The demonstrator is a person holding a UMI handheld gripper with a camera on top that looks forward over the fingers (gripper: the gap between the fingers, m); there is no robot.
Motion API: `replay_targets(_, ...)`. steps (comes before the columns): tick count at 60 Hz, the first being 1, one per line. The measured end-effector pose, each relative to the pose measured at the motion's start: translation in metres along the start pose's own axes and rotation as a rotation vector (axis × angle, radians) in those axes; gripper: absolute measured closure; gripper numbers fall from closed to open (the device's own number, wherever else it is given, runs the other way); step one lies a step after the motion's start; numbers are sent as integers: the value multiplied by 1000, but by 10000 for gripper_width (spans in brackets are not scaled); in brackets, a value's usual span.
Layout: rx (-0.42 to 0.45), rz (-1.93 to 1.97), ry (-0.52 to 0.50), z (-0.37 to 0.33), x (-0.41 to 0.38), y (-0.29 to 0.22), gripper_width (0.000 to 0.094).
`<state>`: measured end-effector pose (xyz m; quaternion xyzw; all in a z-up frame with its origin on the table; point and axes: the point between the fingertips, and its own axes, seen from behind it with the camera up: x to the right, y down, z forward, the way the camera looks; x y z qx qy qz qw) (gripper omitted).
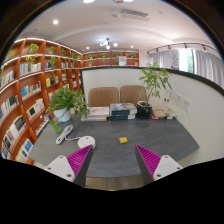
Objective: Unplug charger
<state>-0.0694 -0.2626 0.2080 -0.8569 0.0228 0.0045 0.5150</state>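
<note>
My gripper [112, 160] is open, its two magenta pads [80, 158] spread wide above the near edge of a grey table [115, 150], with nothing between them. A round white device [86, 142] with a white cable [66, 134] lies just ahead of the left finger; it looks like the charger. Beyond the fingers, near the table's middle, sits a small yellow object [123, 140].
A potted plant [66, 102] stands at the table's far left and a taller plant [155, 85] at the far right. Stacked books and boxes [122, 111] line the far edge before two brown chairs [103, 96]. Bookshelves [25, 95] fill the left wall.
</note>
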Motion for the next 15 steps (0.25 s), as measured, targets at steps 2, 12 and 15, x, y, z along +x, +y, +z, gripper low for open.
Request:
replay_targets(2, -3, -2, 2, -2, 0, 2, 85)
replay_targets(12, -8, -20, 13, -7, 0, 10, 85)
replay_targets(15, -7, -8, 7, -7, -2, 10, 84)
